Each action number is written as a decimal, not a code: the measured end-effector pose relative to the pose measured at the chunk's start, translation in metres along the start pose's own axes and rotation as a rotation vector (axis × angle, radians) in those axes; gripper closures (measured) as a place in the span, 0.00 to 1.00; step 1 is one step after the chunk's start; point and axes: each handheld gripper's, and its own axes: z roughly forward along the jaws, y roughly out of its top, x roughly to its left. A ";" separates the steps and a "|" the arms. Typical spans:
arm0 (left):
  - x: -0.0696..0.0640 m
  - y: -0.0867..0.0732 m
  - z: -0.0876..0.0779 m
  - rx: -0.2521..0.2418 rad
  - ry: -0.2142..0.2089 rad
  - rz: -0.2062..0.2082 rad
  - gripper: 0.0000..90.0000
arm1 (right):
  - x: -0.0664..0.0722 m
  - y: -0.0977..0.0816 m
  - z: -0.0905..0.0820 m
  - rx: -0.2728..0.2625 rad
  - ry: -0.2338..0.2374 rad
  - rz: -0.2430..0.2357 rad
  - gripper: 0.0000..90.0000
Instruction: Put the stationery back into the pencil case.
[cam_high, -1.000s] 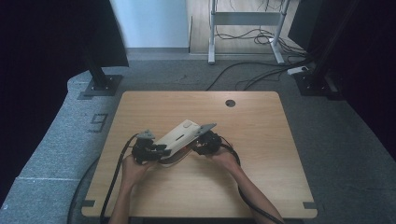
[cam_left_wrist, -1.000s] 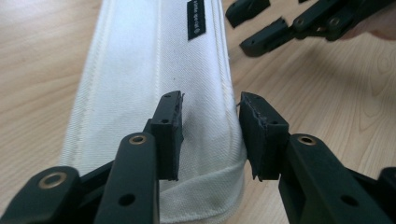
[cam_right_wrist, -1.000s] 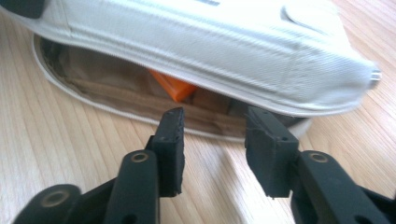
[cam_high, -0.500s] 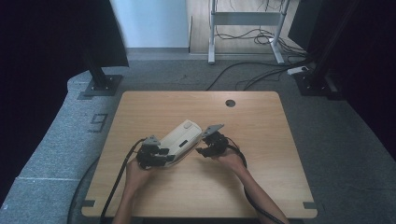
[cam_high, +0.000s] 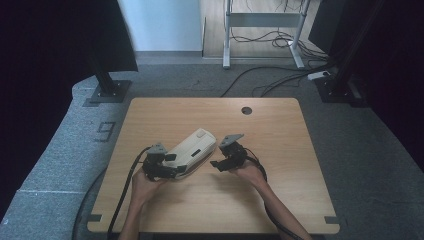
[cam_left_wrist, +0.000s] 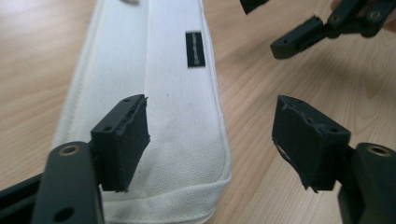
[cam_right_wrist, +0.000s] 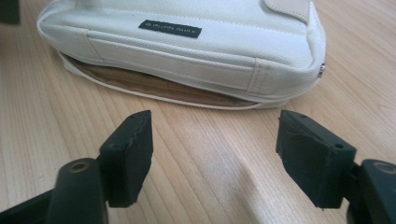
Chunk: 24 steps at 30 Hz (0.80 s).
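Note:
A white canvas pouch (cam_high: 194, 148) lies slantwise on the wooden table (cam_high: 280, 130), with a small black label (cam_left_wrist: 194, 48) on its top. My left gripper (cam_high: 172, 161) is open at the pouch's near-left end. In the left gripper view one jaw hangs over the pouch (cam_left_wrist: 154, 93), the other over bare wood. My right gripper (cam_high: 217, 162) is open just to the right of the pouch, apart from it. In the right gripper view the pouch (cam_right_wrist: 187, 51) lies ahead of the gripper (cam_right_wrist: 217, 140), and a tan strip (cam_right_wrist: 154, 86) shows along its lower edge.
A round cable hole (cam_high: 246, 110) sits near the table's far edge. Black cables (cam_high: 125, 190) trail from both grippers off the near edge. Dark stands (cam_high: 105, 85) and floor cables (cam_high: 260, 75) lie beyond the table.
The right gripper has drawn back to the right, away from the pouch. The left gripper has slid a little left and nearer, with the pouch shifting slightly nearer.

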 end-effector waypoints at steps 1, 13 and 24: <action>-0.001 0.002 -0.006 -0.017 0.005 -0.002 0.29 | 0.000 0.000 -0.002 -0.003 0.000 0.001 0.27; -0.011 0.004 -0.024 -0.001 0.059 0.064 0.17 | 0.002 -0.008 -0.023 -0.040 -0.008 0.003 0.16; -0.014 0.001 -0.027 0.027 0.083 0.094 0.14 | 0.004 -0.017 -0.040 -0.034 -0.017 0.003 0.14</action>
